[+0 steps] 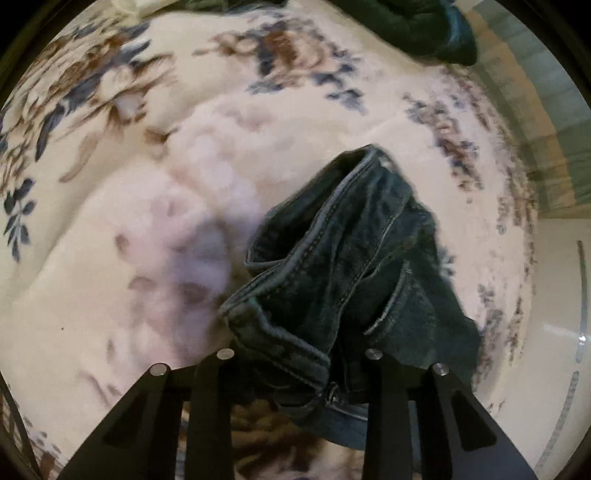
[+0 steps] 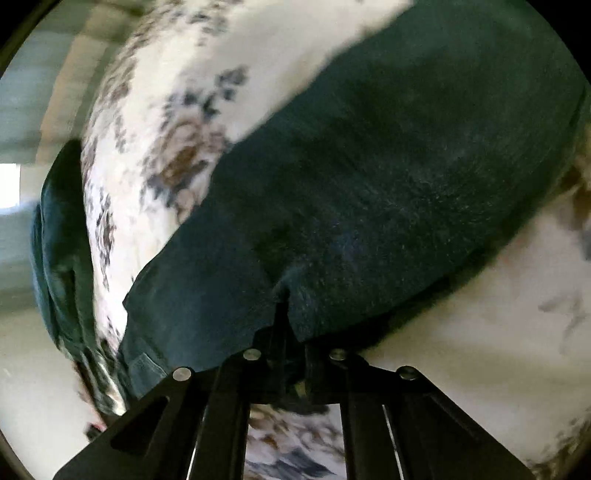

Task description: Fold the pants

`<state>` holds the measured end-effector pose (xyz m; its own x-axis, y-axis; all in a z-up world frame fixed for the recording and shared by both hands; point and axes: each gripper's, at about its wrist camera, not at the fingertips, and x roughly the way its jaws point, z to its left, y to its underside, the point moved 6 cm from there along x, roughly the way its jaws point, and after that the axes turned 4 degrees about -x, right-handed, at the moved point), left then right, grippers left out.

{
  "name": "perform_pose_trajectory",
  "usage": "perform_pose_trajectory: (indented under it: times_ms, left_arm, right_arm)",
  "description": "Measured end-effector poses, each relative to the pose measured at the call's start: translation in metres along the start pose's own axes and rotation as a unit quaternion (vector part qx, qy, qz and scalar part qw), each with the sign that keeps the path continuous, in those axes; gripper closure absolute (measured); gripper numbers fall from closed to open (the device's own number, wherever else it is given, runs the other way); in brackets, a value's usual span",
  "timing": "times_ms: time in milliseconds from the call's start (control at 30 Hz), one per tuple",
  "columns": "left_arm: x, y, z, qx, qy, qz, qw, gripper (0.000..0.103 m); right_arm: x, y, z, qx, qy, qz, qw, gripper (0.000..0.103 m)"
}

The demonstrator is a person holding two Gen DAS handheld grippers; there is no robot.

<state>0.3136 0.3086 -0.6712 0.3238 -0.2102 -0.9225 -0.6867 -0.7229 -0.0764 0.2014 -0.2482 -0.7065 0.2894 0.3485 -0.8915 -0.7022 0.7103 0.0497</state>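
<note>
Dark blue jeans point(image 1: 343, 258) lie bunched on a white floral blanket point(image 1: 129, 258). In the left wrist view the waistband end hangs in front of my left gripper point(image 1: 299, 362); the fingertips are hidden behind the denim, so the grip cannot be made out. In the right wrist view a broad dark leg of the jeans point(image 2: 369, 184) stretches across the blanket point(image 2: 258, 55). My right gripper point(image 2: 291, 325) is shut on the edge of this leg, the denim puckering at the pinch.
A dark green garment point(image 1: 424, 26) lies at the far edge of the bed. Another dark cloth point(image 2: 59, 258) hangs over the bed's left edge in the right wrist view. Pale floor point(image 1: 554, 332) and a tiled wall lie beyond the bed.
</note>
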Motion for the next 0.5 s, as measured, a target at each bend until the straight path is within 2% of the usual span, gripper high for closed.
perform_pose_trajectory:
  times_ms: [67,167,200,233,300,333,400,500]
  left_arm:
    - [0.013,-0.002,0.013,-0.021,-0.005,0.011,0.9997,0.074]
    - [0.01,-0.005,0.012,-0.027,0.005,0.013,0.9995,0.071]
    - [0.006,-0.003,0.009,-0.023,0.007,0.016,0.9996,0.067]
    - [-0.001,0.001,0.006,-0.016,0.004,0.019,0.9997,0.067]
    - [-0.021,0.018,0.0,0.009,-0.007,0.029,0.9995,0.062]
    - [-0.03,0.032,-0.005,0.027,-0.014,0.036,0.9989,0.054]
    - [-0.049,0.064,-0.015,0.065,-0.037,0.051,0.9959,0.052]
    - [-0.065,0.095,-0.055,0.154,-0.055,0.035,0.9859,0.052]
  right_arm:
    - [0.01,0.004,-0.008,-0.003,0.021,0.024,0.999,0.096]
    - [0.028,0.01,-0.03,0.052,0.012,0.064,0.997,0.095]
    - [0.03,0.009,-0.031,0.053,0.007,0.073,0.996,0.094]
    - [0.029,0.006,-0.031,0.058,0.002,0.082,0.995,0.093]
    - [0.02,0.003,-0.033,0.055,-0.012,0.105,0.993,0.085]
    - [0.015,0.004,-0.03,0.045,-0.011,0.115,0.992,0.076]
    - [-0.005,0.004,-0.021,-0.004,0.012,0.12,0.993,0.059]
    - [-0.034,0.005,0.007,-0.102,0.041,0.101,0.989,0.056]
